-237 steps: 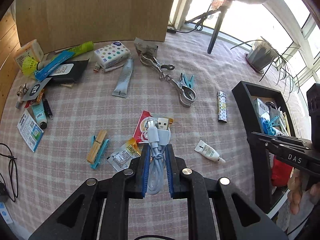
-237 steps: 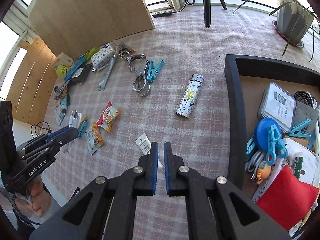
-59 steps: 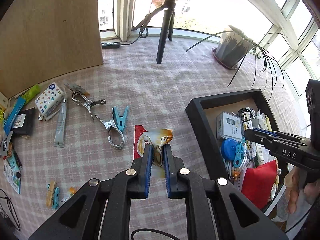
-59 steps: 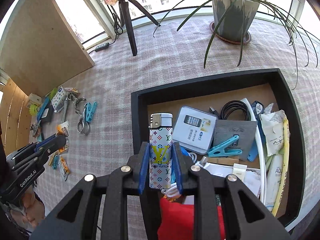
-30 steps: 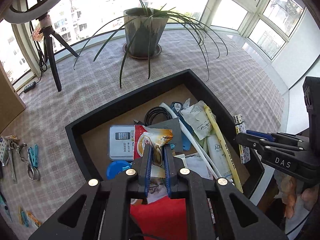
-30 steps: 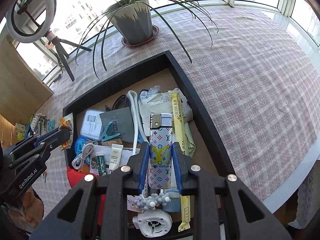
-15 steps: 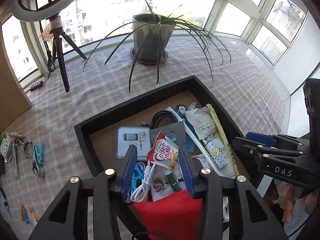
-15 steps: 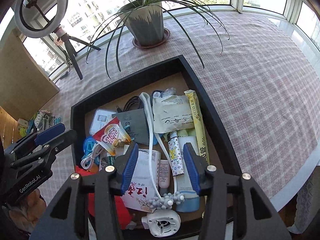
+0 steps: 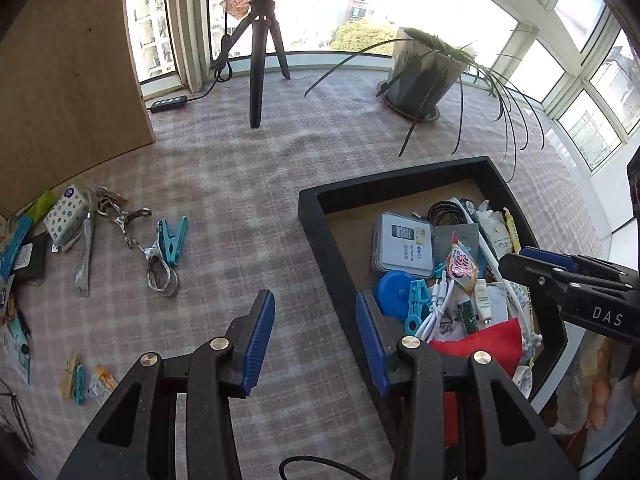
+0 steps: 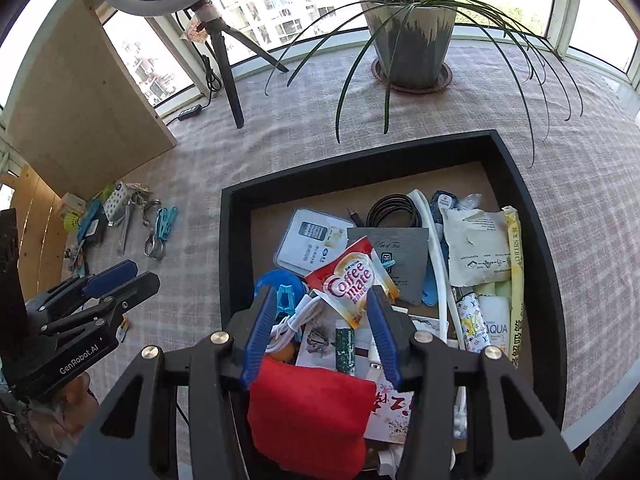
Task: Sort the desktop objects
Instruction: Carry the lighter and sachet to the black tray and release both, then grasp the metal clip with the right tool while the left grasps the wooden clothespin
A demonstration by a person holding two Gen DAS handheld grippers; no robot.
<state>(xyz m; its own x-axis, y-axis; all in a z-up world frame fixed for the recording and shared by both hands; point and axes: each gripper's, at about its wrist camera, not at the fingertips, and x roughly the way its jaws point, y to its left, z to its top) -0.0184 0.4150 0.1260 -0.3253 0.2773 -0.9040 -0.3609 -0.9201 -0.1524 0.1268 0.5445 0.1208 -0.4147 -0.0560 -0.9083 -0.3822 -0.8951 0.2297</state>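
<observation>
My left gripper [image 9: 314, 320] is open and empty, over the checked cloth beside the left wall of the black tray [image 9: 320, 216]. My right gripper [image 10: 318, 312] is open too, above the tray's [image 10: 232, 240] near end with nothing between its fingers. Under it a Coffee-mate sachet [image 10: 352, 280] lies on the pile, and the patterned lighter [image 10: 470, 320] lies further right next to a white tube. The sachet [image 9: 462, 266] also shows in the left wrist view. Loose on the cloth at left are a teal clothespin [image 9: 172, 236], a metal clip [image 9: 156, 268], a grey tube [image 9: 82, 264] and a tissue pack [image 9: 66, 212].
A red cloth [image 10: 308, 400] fills the tray's near corner. A potted plant [image 9: 420, 76] and a tripod [image 9: 260, 60] stand at the back, with a wooden board [image 9: 68, 80] at the back left. A clothespin and small packets [image 9: 74, 372] lie at the near left. A power strip [image 9: 168, 103] sits by the window.
Both grippers let go of their loads in the last second: the sachet and the lighter now lie in the tray. My left gripper has since swung left, back over the cloth.
</observation>
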